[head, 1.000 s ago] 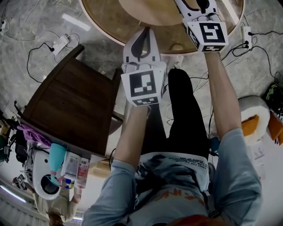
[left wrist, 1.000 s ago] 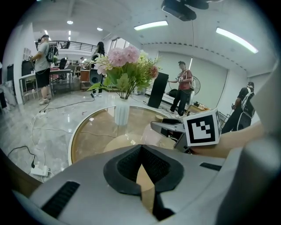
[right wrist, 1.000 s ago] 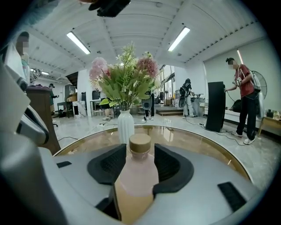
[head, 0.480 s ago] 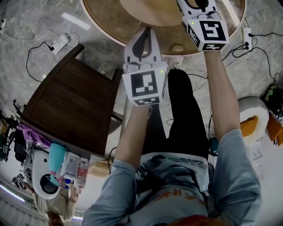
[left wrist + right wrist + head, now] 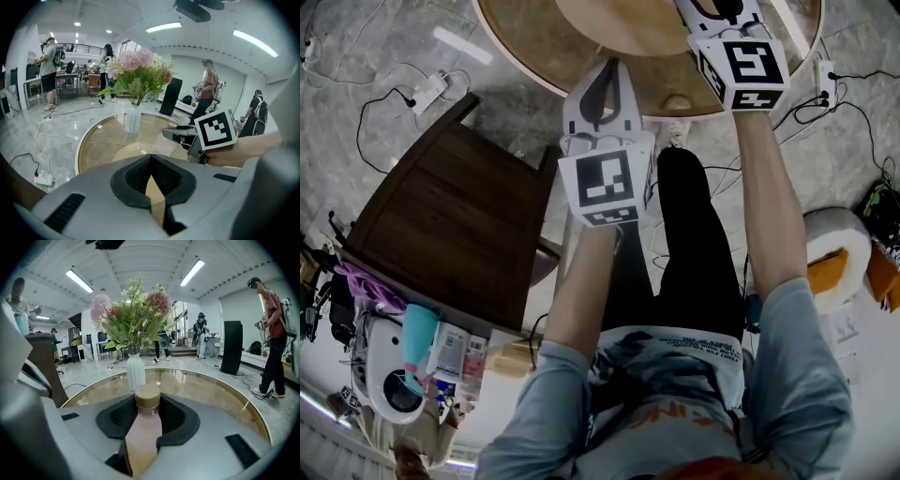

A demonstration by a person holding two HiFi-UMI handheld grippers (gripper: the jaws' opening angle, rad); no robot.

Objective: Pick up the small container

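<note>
The small container [image 5: 145, 425], a pinkish bottle with a tan lid, stands upright between the jaws of my right gripper [image 5: 147, 401]. The dark pads press on its sides; the jaws have just been closing on it. In the head view only that gripper's marker cube [image 5: 741, 67] shows, over the round glass table [image 5: 520, 42]; its jaws are cut off by the top edge. My left gripper [image 5: 611, 67] hangs at the table's near rim, shut with nothing in it [image 5: 150, 161]. The left gripper view shows the right gripper [image 5: 177, 135] off to the right.
A white vase of flowers [image 5: 136, 371] stands on the table beyond the bottle. A dark wooden chair [image 5: 459, 216] is at my left, and a power strip with cables [image 5: 427, 92] lies on the floor. A black speaker [image 5: 231, 345] and several people stand in the background.
Both grippers stay in place. Small green lights on the marker cubes shone half a second ago and are dark now.
</note>
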